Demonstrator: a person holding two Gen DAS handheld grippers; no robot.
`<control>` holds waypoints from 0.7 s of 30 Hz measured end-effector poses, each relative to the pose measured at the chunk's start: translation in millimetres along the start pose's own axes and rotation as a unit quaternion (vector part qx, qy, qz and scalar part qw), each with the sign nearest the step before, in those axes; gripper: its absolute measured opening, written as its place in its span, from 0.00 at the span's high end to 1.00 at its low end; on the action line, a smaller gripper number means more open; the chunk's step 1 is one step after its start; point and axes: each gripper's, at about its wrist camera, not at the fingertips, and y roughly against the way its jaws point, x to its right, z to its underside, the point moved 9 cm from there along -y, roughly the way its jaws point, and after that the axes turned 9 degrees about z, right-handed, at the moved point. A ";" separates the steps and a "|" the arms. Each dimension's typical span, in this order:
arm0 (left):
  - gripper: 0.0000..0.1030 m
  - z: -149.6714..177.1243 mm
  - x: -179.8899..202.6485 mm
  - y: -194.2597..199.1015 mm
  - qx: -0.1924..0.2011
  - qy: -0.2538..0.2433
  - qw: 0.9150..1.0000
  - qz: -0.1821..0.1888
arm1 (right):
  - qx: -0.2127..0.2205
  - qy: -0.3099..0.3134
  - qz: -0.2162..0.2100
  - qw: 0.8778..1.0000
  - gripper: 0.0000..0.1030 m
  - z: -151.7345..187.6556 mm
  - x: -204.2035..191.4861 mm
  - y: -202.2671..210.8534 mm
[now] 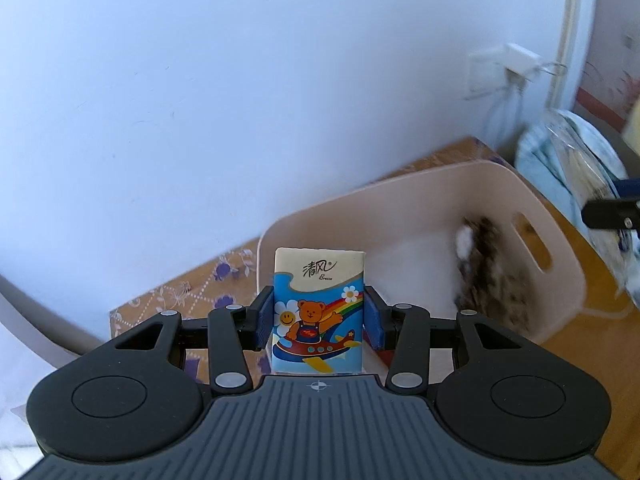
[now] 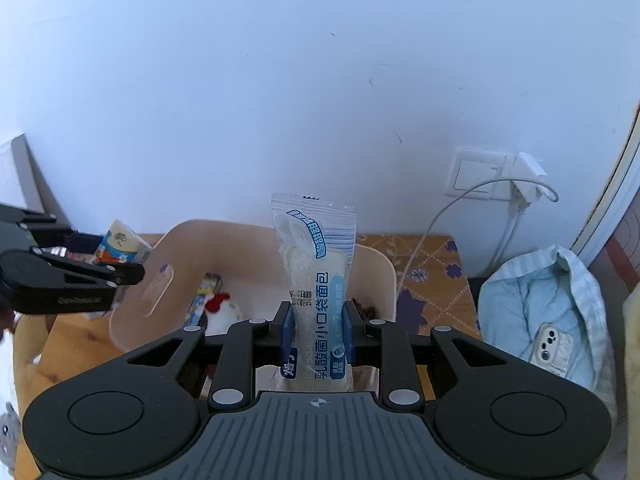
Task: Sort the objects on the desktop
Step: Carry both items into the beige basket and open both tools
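Observation:
My left gripper (image 1: 319, 320) is shut on a tissue pack (image 1: 319, 304) with a cartoon bear and plane, held upright just before the near-left rim of the pink plastic basket (image 1: 440, 184). My right gripper (image 2: 316, 330) is shut on a wrapped bread packet (image 2: 314, 280), held upright above the same basket (image 2: 176, 240). In the right wrist view the left gripper (image 2: 120, 268) and its tissue pack (image 2: 120, 246) show at the basket's left rim. A plush toy (image 2: 222, 312) and a small carton (image 2: 202, 298) lie inside the basket.
The basket stands on a wooden table with a floral cloth (image 2: 432, 272) against a white wall. A wall socket with a charger and cable (image 2: 524, 180) is at the right. A light blue bag holding a phone (image 2: 552, 346) sits right of the table.

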 end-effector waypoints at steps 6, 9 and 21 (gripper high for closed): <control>0.55 5.9 -4.8 -45.7 -0.021 0.038 0.999 -0.009 | -0.026 -0.010 0.007 1.000 0.78 1.1 -6.3 -46.3; 0.55 13.9 -1.6 -63.5 -0.042 0.046 0.998 -0.005 | -0.047 -0.005 0.011 0.999 0.78 6.5 -8.3 -71.6; 0.55 42.2 22.1 -106.9 -0.110 0.038 0.993 0.017 | -0.125 -0.039 0.029 0.991 0.77 42.6 -2.9 -136.1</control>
